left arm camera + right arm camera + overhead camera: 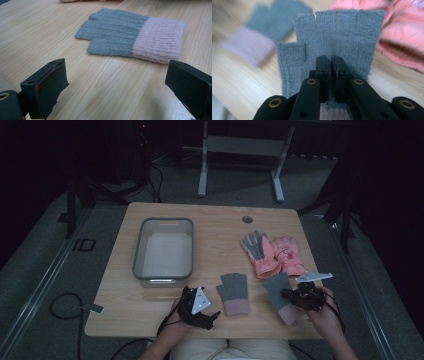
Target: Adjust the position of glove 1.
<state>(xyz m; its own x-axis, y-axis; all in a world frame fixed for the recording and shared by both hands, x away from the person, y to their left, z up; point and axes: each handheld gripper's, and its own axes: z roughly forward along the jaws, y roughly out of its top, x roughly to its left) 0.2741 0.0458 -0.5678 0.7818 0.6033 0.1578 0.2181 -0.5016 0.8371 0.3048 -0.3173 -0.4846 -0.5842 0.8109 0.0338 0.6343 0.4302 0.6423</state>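
Observation:
Two grey fingerless knit gloves with pale pink cuffs lie near the table's front edge. One glove (234,290) (130,37) lies flat in the middle, a short way ahead of my left gripper (214,314) (115,82). That gripper rests low over the wood, open, with nothing between its jaws. My right gripper (287,295) (330,58) is shut on the palm of the other grey glove (276,285) (337,32), pinching a fold of the knit just above the cuff. The first glove (269,27) appears blurred in the right gripper view, beyond and to the left.
A pair of thick pink gloves (272,252) (402,37), one with a grey palm, lies just beyond the held glove. A grey plastic bin (137,255) stands on the left half of the wooden table (220,225). A round cable hole (247,219) sits near the far edge.

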